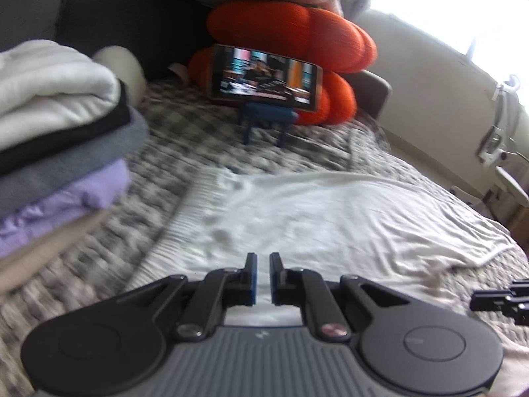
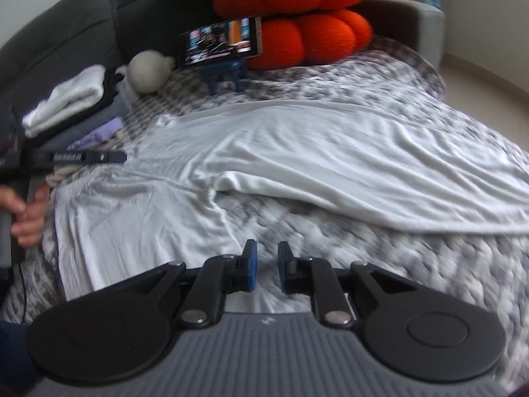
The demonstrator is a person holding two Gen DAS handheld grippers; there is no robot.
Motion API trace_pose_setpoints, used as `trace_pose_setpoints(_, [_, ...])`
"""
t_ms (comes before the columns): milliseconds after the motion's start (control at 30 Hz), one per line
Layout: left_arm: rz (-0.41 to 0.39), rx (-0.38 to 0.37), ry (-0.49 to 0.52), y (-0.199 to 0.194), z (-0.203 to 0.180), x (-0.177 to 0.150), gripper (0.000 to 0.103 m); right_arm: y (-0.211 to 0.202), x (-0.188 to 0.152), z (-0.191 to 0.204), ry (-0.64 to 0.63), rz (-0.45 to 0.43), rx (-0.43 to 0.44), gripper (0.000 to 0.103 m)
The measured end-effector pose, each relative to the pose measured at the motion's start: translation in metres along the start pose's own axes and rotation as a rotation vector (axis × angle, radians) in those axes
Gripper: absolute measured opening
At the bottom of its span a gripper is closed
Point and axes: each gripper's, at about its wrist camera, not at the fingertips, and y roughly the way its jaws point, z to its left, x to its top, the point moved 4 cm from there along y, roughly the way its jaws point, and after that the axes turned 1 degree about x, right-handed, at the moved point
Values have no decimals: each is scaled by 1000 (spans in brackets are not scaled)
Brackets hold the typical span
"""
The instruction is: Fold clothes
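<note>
A white garment (image 1: 330, 218) (image 2: 297, 152) lies spread over the checked bed cover (image 2: 380, 251), with its near edge folded up in a loose ridge. My left gripper (image 1: 263, 258) hovers over its near left part. Its jaws are almost together, with nothing between them. Seen side-on at the left of the right wrist view, the left gripper (image 2: 123, 156) is held by a hand (image 2: 28, 211). My right gripper (image 2: 267, 246) stands over the garment's near edge, slightly open, its blue pads (image 2: 253, 264) bare. Its tips (image 1: 476, 297) show at the right edge of the left wrist view.
A stack of folded clothes (image 1: 59, 132) (image 2: 72, 112), white, black, grey and lilac, sits at the left. Behind are a phone on a blue stand (image 1: 264, 76) (image 2: 221, 41), an orange cushion (image 1: 297, 33) (image 2: 297, 10), a pale plush toy (image 2: 147, 71) and a dark headboard (image 2: 66, 26).
</note>
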Motion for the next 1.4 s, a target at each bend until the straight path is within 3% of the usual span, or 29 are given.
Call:
trace_pose_setpoints(167, [40,-21,11,15,-12,-12,8,-21,-15,-19,70,-14,-35,19])
trace_pose_setpoints(400, [16,-10,14,31,-11,-2,8,-53,-46,-49,208,-34,-82,20])
trace_pose_setpoints(500, [36,-13,-40,27,-3,5,8,-63,-53,-54,258,-58,-73,20])
trace_pose_setpoints(667, [-23,34,-86,-11,26,7,9,-78,-56,-60,290,-106,-72,22])
trace_pose_setpoints(800, [-13,72,-162,-29,57,-1,9,-89,-54,-59,293,-141,-45,22])
trace_pose_setpoints(1167, [8,69,-90,-2,38,-13,13,-94,-72,-51,271,-96,-46,22])
trace_pose_setpoints(1400, [12,86,-92,-23,34,-19,14,-104,-82,-51,278,-113,-27,23])
